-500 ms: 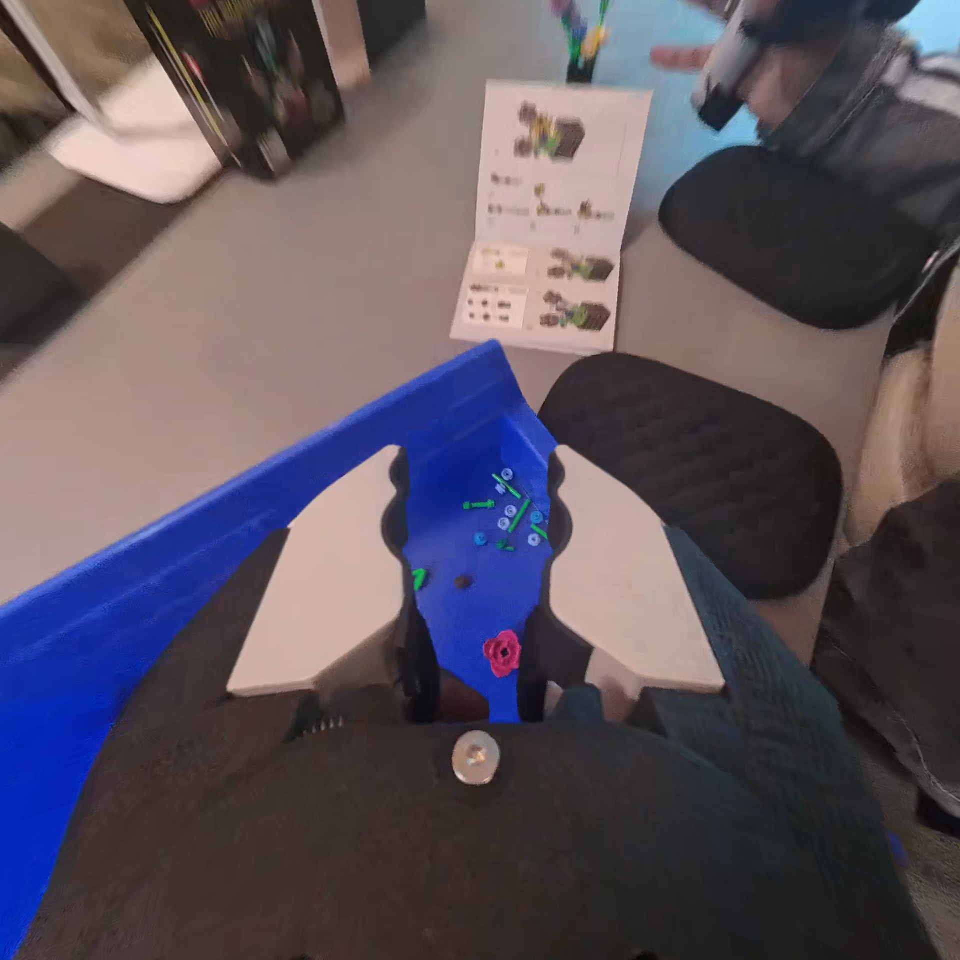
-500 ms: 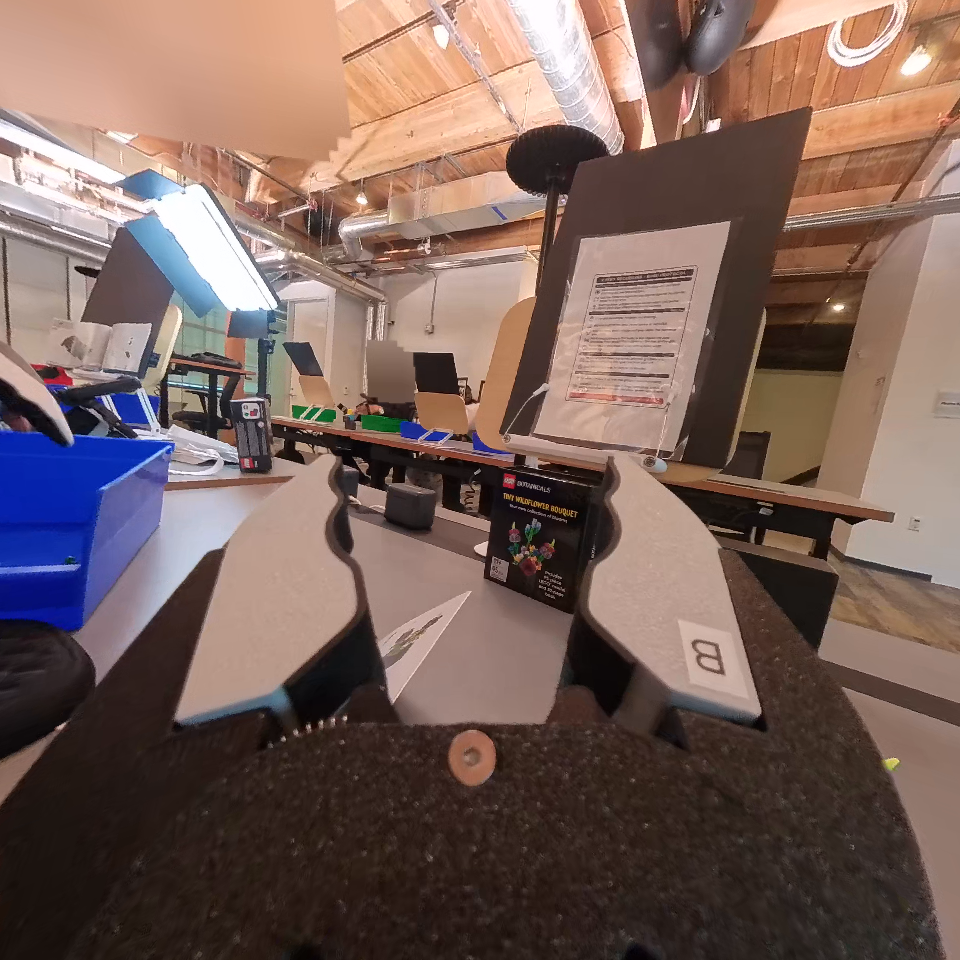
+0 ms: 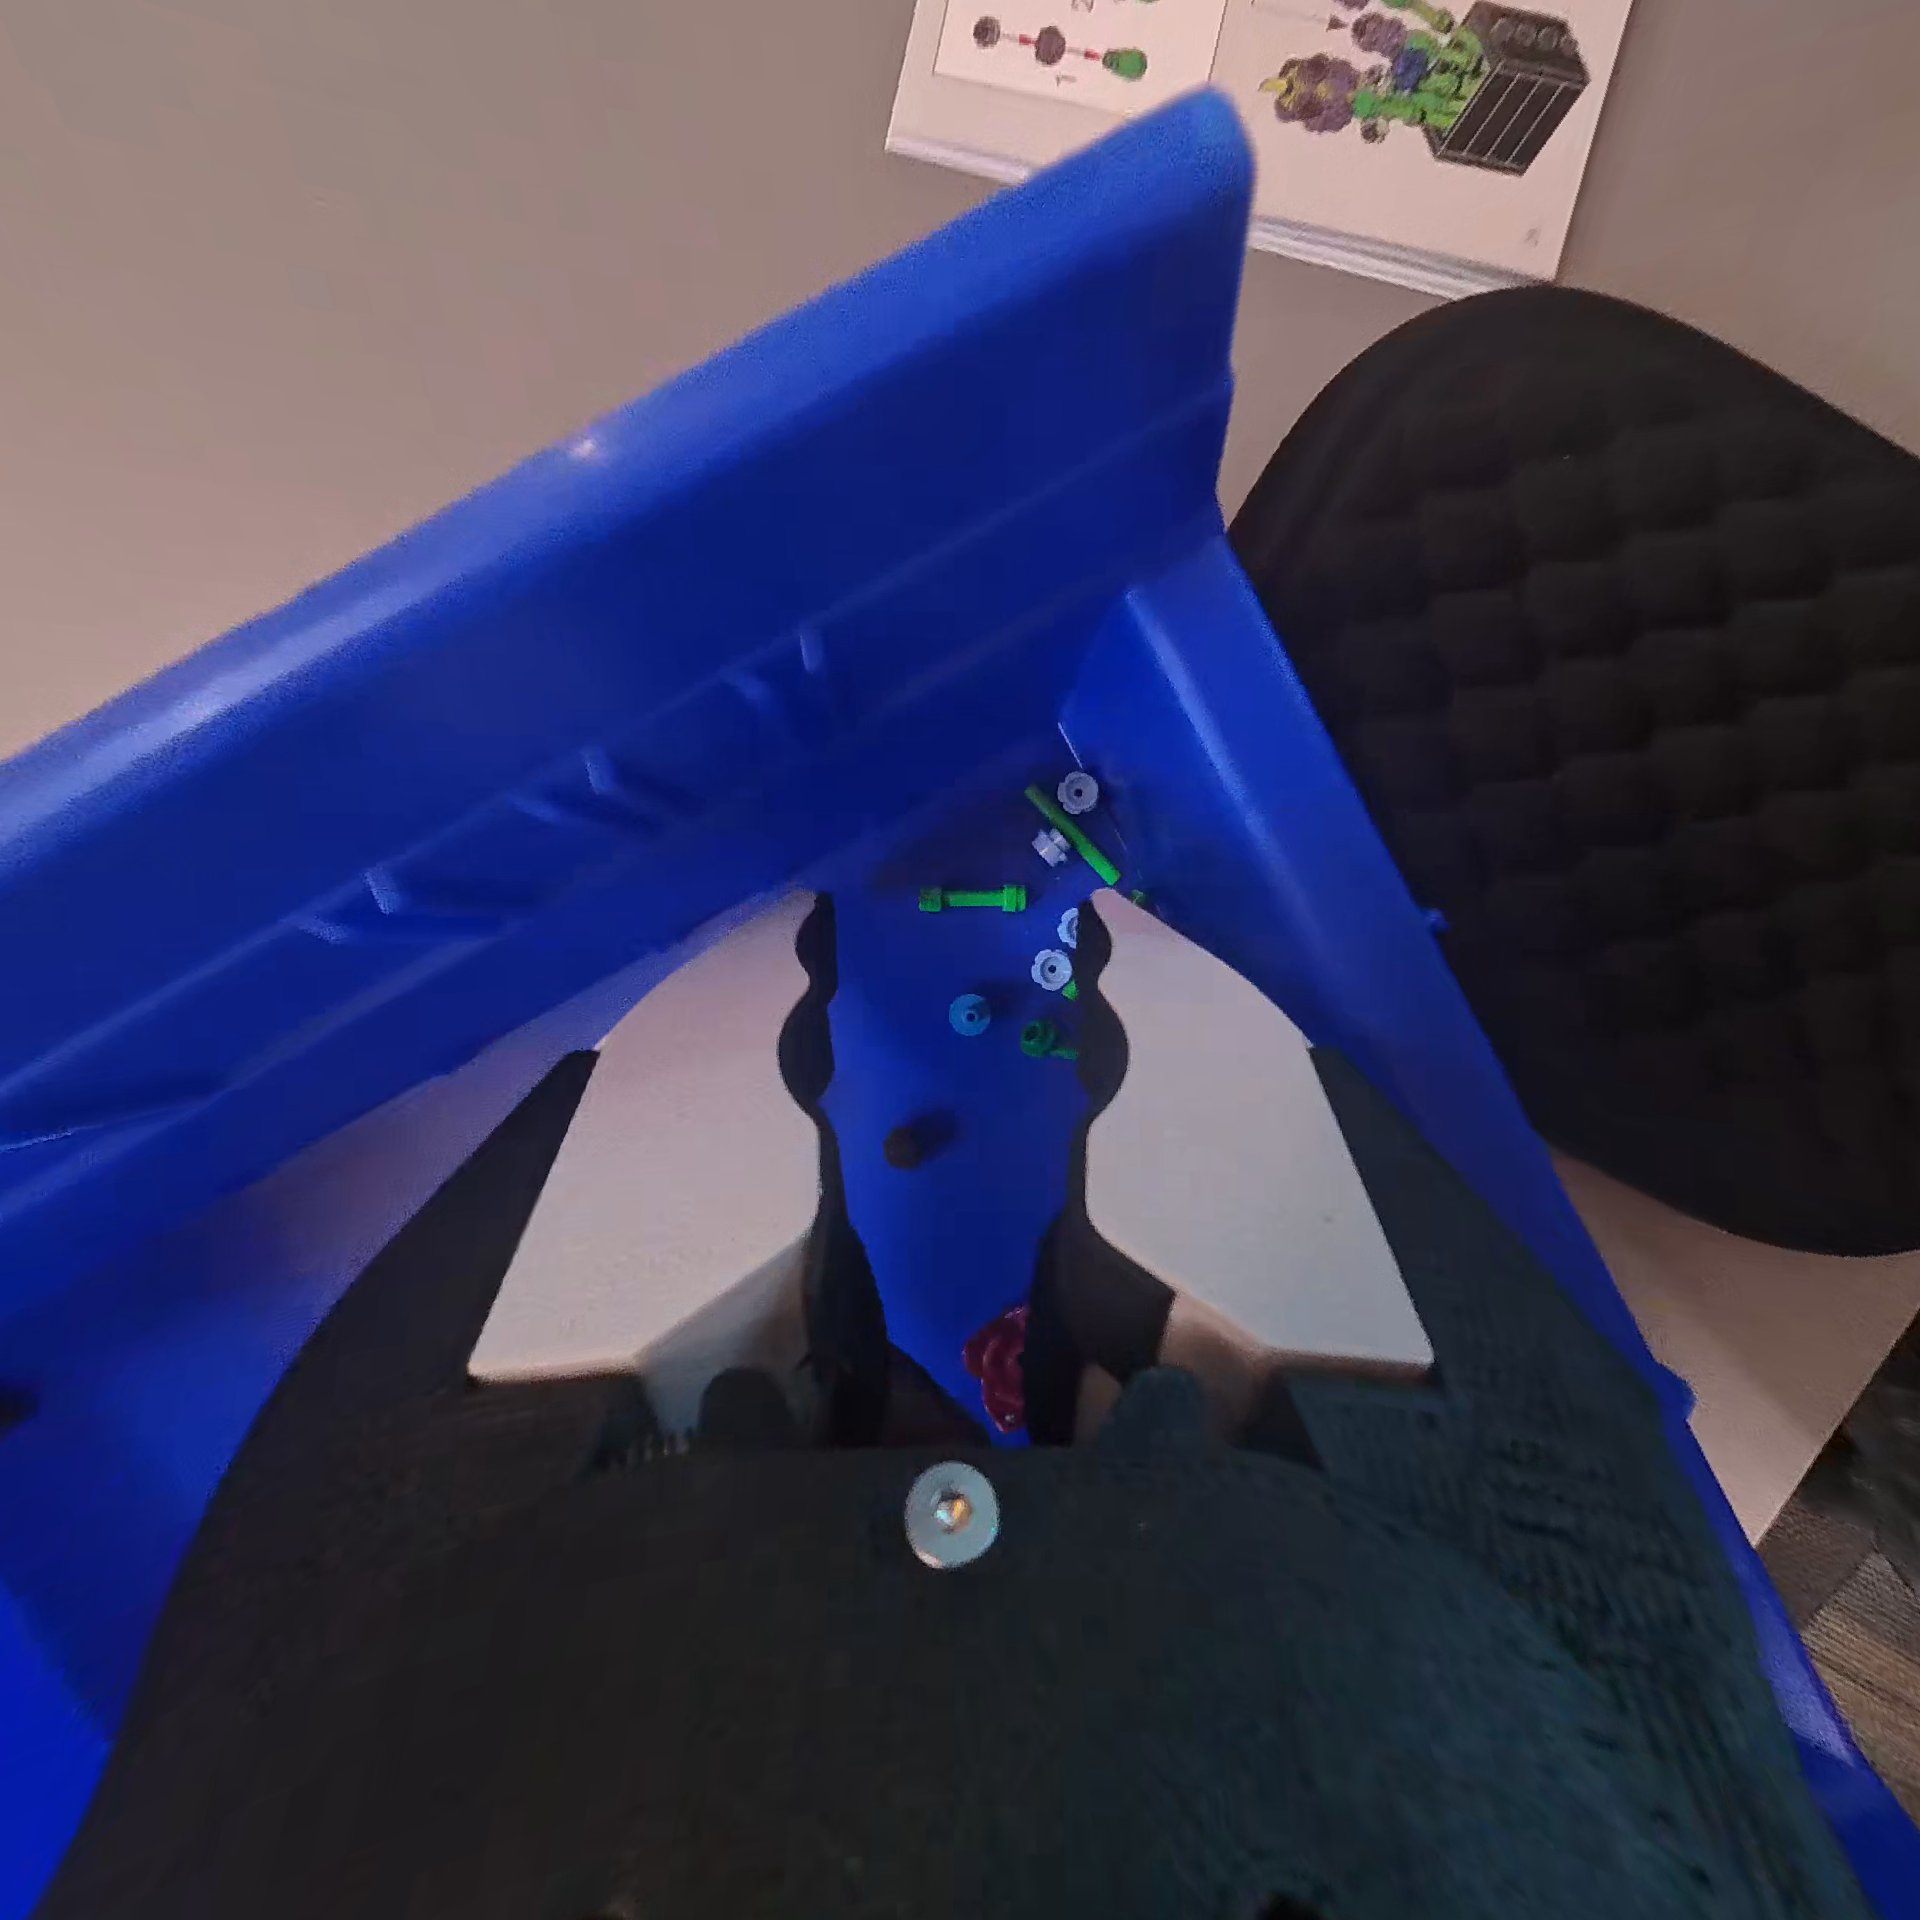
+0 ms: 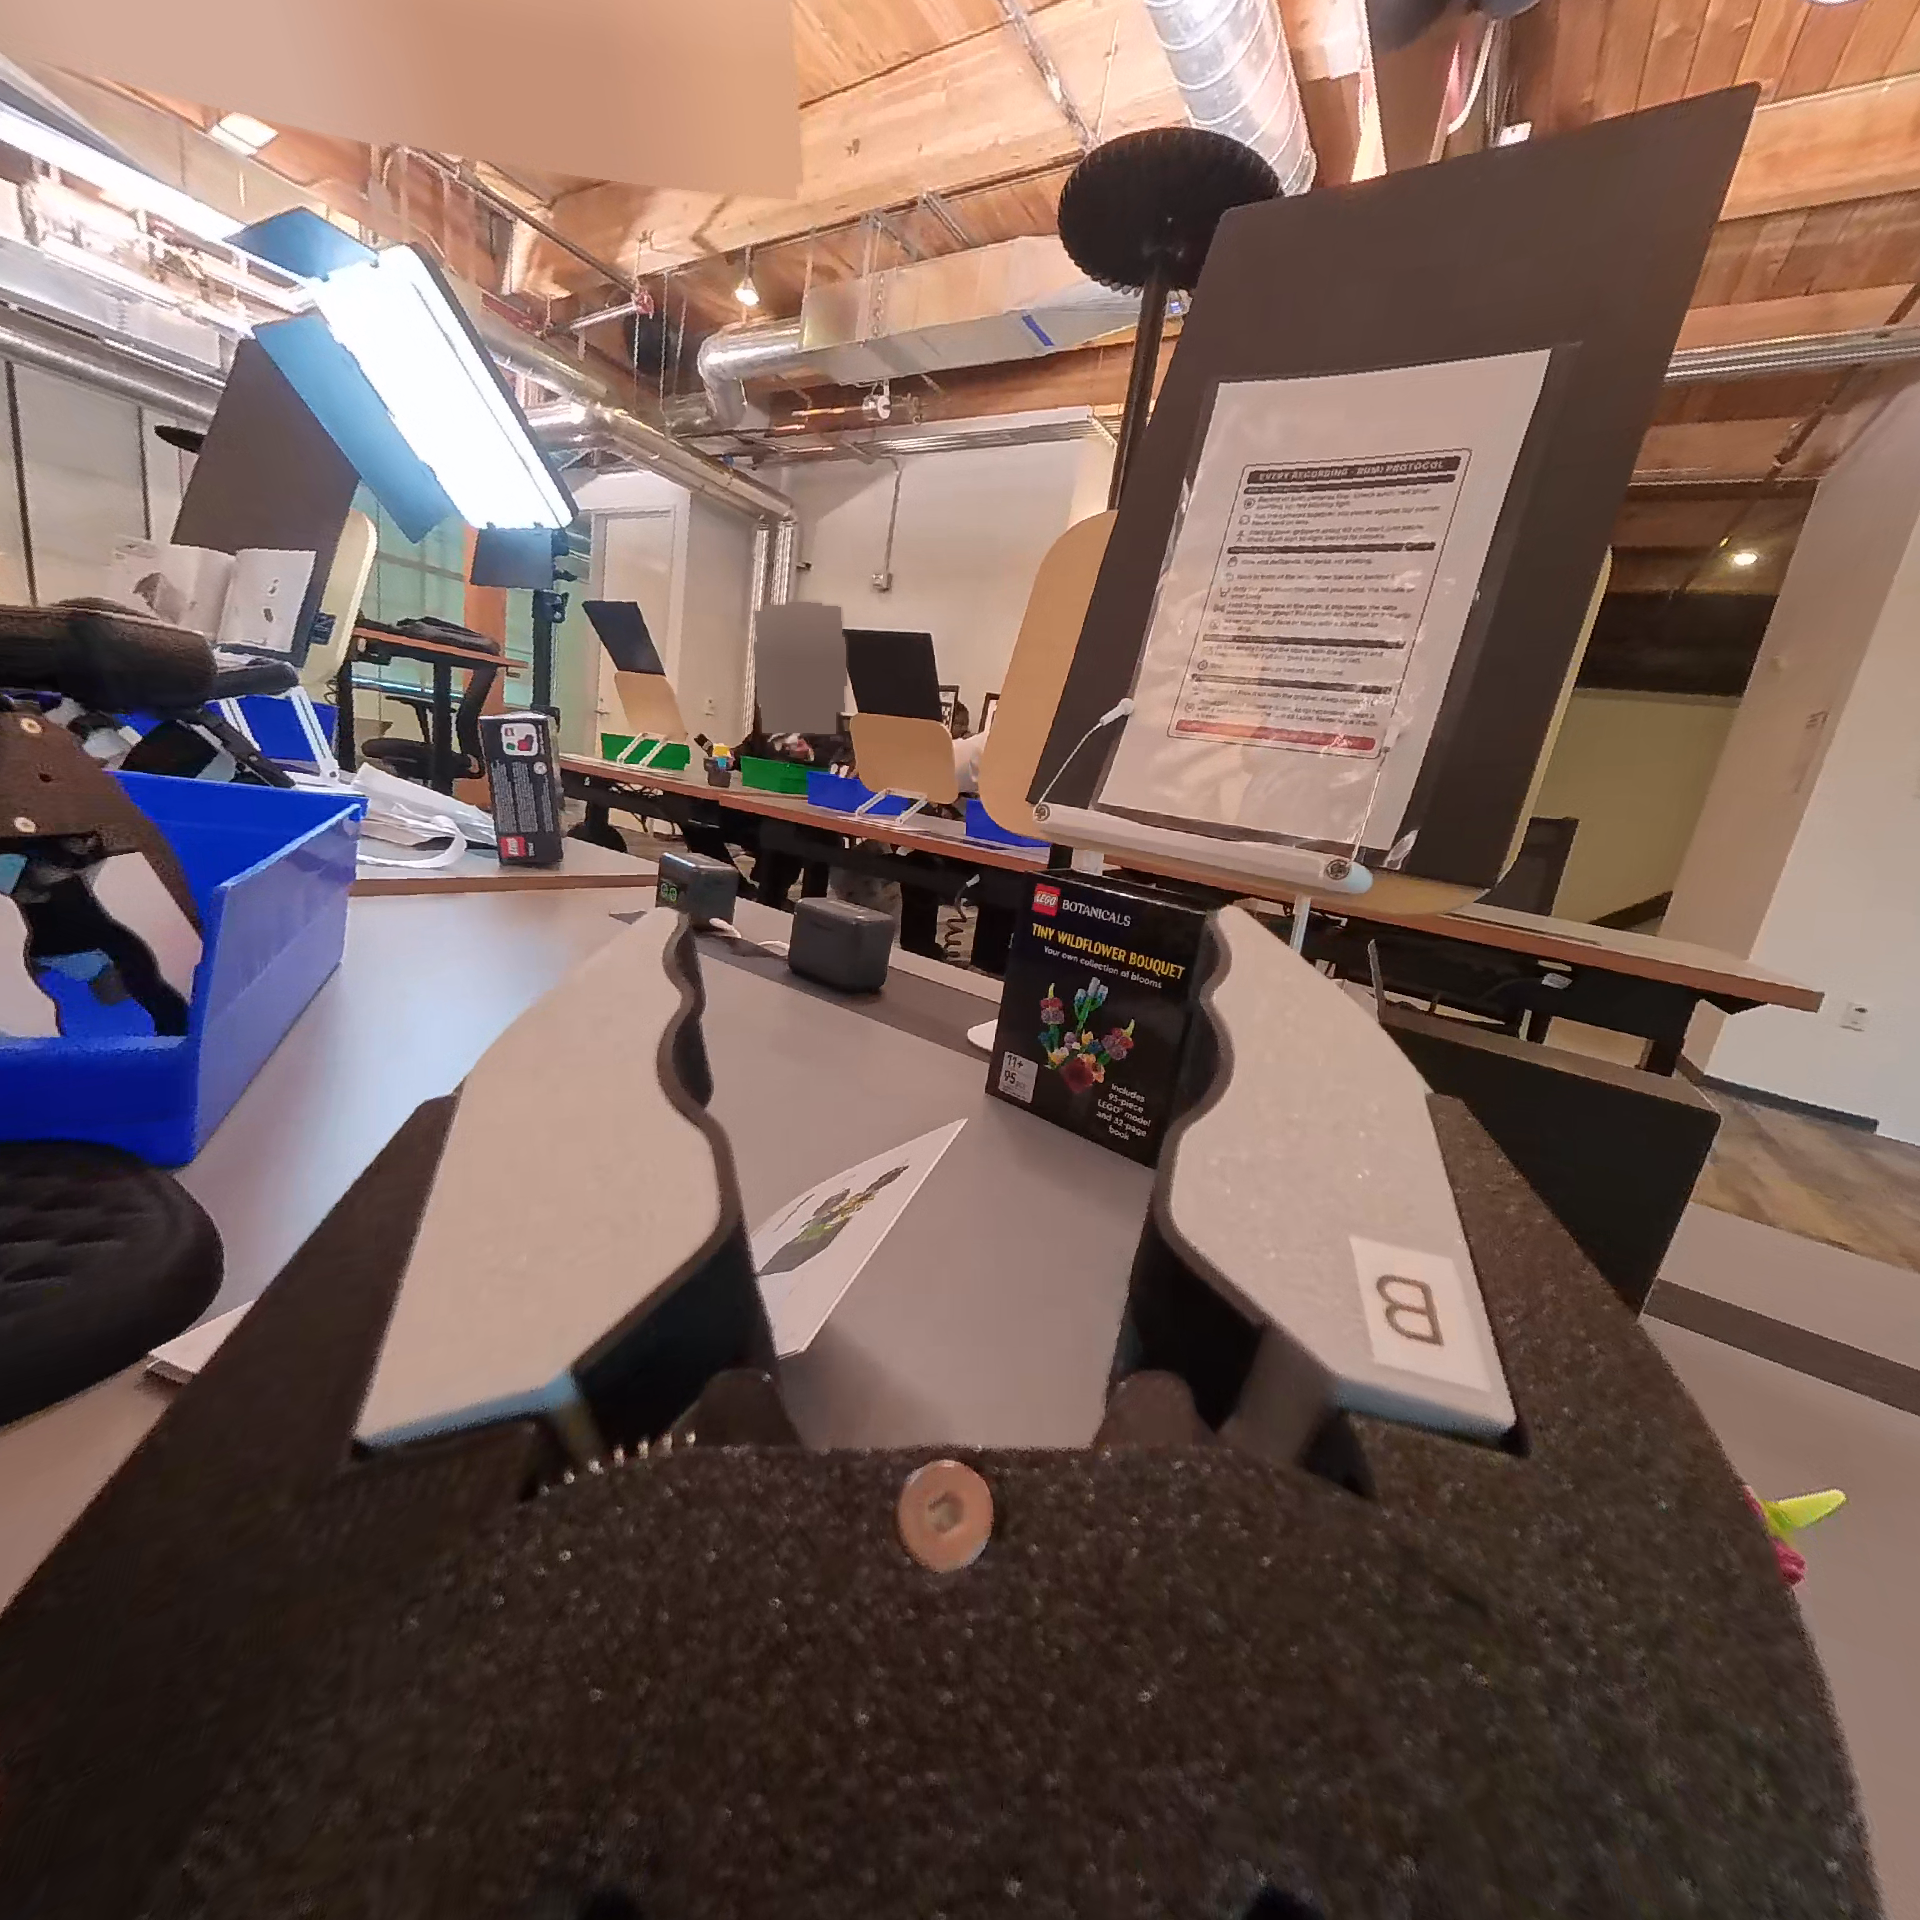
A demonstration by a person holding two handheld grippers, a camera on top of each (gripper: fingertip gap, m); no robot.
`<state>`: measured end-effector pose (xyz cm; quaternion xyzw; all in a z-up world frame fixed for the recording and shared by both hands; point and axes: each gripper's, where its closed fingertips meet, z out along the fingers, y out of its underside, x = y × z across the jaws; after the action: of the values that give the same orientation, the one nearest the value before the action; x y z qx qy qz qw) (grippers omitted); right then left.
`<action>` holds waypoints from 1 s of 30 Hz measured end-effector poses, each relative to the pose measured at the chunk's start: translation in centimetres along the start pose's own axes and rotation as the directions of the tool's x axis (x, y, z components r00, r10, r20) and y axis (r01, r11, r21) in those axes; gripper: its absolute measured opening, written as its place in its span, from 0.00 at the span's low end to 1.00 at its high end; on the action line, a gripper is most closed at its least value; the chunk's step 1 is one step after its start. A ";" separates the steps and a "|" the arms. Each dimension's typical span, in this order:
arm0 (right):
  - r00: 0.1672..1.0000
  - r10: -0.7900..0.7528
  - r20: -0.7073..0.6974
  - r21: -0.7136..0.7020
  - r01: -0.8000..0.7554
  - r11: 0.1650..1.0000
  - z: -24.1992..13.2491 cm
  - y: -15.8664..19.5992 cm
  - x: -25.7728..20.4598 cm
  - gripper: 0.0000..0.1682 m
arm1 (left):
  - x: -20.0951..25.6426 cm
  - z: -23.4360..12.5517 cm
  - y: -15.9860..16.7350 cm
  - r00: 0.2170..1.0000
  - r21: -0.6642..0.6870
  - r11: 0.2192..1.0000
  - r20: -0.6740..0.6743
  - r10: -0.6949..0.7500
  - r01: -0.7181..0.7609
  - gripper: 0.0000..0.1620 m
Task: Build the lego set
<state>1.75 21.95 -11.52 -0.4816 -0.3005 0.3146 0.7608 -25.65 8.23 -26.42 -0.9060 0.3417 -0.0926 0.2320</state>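
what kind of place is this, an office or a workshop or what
Probably an open-plan lab or data-collection workspace: rows of long desks carrying blue and green bins, studio light panels on stands, and exposed ducts under a timber ceiling.

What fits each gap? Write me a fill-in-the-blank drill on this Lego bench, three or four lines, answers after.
1. The left gripper reaches into a bin coloured ____.
2. The right gripper holds nothing; its jaws are ____.
3. Seen between the right gripper's fingers, the Lego box stands ____ on the table.
4. The instruction booklet lies open beyond the bin, beside a ____ cushioned pad.

Answers: blue; open; upright; black
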 end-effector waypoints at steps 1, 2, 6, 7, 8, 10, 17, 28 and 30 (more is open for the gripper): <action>1.000 0.001 0.003 -0.002 -0.001 1.000 0.0 0.0 0.0 0.54 | 0.0 0.1 0.0 1.000 -0.001 1.000 0.000 -0.001 0.001 0.27; 1.000 0.003 0.005 -0.004 -0.003 1.000 0.0 0.1 0.0 0.53 | 0.1 0.1 -0.1 1.000 0.004 1.000 -0.001 0.003 -0.003 0.25; 1.000 0.011 0.011 -0.003 -0.011 1.000 -0.1 0.0 -0.2 0.53 | 0.3 0.4 -0.1 1.000 -0.010 1.000 0.002 0.018 -0.018 0.19; 1.000 0.012 0.012 -0.002 -0.012 1.000 -0.1 0.0 -0.2 0.54 | 0.3 0.5 0.0 1.000 -0.022 1.000 0.001 0.020 -0.020 0.19; 1.000 0.013 0.012 -0.002 -0.013 1.000 -0.1 0.0 -0.2 0.53 | 0.3 0.5 0.0 1.000 -0.023 1.000 0.003 0.019 -0.019 0.18; 1.000 0.016 0.014 -0.003 -0.016 1.000 -0.1 0.0 -0.1 0.53 | 0.2 0.5 0.0 1.000 -0.023 1.000 0.003 0.007 -0.007 0.17; 0.999 0.019 0.031 -0.018 -0.019 1.000 0.1 0.3 -0.5 0.53 | 0.1 0.4 0.3 1.000 -0.044 0.999 0.007 0.024 -0.024 0.12; 0.918 0.275 0.286 -0.160 -0.237 0.958 0.7 -0.7 -5.5 0.27 | 1.9 -9.6 -9.2 0.866 0.413 0.832 0.476 0.151 -0.372 0.11; 0.824 0.421 0.378 -0.273 -0.335 0.902 1.0 -1.2 -8.5 0.21 | 4.5 -10.3 -11.6 0.812 0.461 0.744 0.554 0.185 -0.484 0.11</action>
<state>-4.05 15.59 -11.31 -0.5227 -0.3876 0.5265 0.5471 -18.94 9.26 -11.75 -0.7048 0.3910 0.0761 0.5870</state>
